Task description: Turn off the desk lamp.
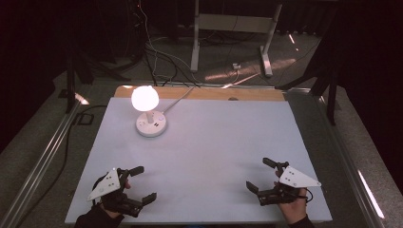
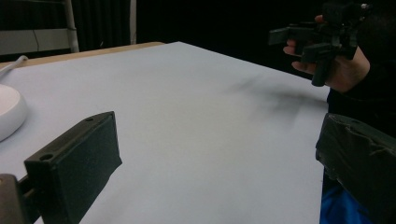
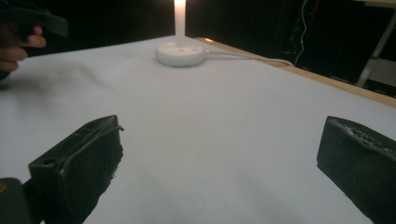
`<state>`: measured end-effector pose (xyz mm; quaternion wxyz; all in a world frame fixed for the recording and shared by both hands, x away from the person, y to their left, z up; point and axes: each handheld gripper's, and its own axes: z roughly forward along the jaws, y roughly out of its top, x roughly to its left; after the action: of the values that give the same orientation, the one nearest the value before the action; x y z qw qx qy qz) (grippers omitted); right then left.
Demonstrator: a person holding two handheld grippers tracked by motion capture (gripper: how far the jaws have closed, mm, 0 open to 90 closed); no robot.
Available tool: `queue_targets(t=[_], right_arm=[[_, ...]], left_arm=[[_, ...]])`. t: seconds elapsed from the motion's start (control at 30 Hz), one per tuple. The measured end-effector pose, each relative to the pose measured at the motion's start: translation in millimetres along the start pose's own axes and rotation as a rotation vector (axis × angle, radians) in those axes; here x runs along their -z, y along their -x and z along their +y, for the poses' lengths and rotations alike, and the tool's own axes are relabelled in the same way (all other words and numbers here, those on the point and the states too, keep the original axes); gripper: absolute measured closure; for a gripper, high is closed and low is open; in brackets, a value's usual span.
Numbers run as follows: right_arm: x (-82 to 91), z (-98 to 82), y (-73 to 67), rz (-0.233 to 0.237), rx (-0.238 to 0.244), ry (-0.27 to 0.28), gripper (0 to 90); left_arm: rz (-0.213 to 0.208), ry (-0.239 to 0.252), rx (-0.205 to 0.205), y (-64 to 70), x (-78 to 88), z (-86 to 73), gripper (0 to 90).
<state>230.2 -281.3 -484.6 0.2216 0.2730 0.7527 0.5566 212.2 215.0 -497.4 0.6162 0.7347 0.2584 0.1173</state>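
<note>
High view, left tool [image 1: 142, 184]: held low at the near left corner of the white bench [image 1: 214, 156], jaws wide, nothing between them.
High view, right tool [image 1: 259, 175]: near right corner, jaws wide and empty — well apart from the left one.
High view, lamp [image 1: 149, 111]: lit globe on a round white base, upright at the far left of the bench, its cord running off the far edge.
Left gripper view: both black jaws spread wide over bare bench; lamp base [image 2: 9, 112] at the left edge; right tool [image 2: 322, 39] held in a hand at upper right.
Right gripper view: jaws spread wide over bare bench — lamp [image 3: 180, 49] far ahead, upright, cord trailing right.
</note>
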Motion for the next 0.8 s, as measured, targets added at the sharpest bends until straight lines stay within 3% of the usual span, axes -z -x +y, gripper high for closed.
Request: queue_targets(t=[0.53,0.8], right_arm=[[-1.7,2.3,-2.4,0.008,-0.008,0.004,0.0],[-1.1,4.5,-5.8,0.012,-0.017,0.012,0.0]], left_arm=[[-0.027,-0.030,-0.013,3.9,-4.5,-1.4,0.4],[-0.076,-0.041,-0.023,10.4,-9.2,4.3,0.4]])
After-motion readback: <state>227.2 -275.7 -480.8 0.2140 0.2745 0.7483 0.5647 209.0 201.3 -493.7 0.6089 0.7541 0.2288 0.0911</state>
